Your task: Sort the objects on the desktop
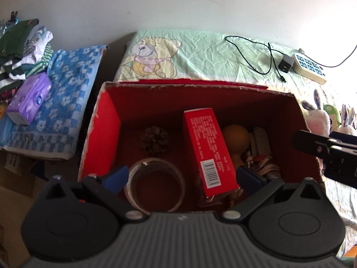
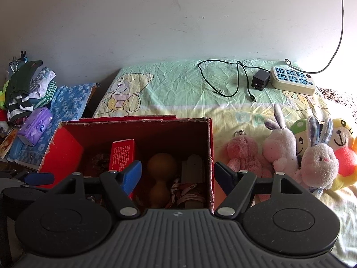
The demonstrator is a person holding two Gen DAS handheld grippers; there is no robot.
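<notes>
Red cardboard box below both grippers, left gripper jaws apart, right gripper jaws apart, both empty.

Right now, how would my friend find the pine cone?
Look inside the red box on the bed. The pine cone sits on its floor, left of the tall red carton, behind the tape roll. It's the only brown, scaly thing there.

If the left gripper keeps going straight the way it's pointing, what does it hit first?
Most likely the roll of clear tape on the floor of the red box, lying between and just ahead of the open left gripper. The red carton sits slightly right of that line. Depth is uncertain.
</notes>
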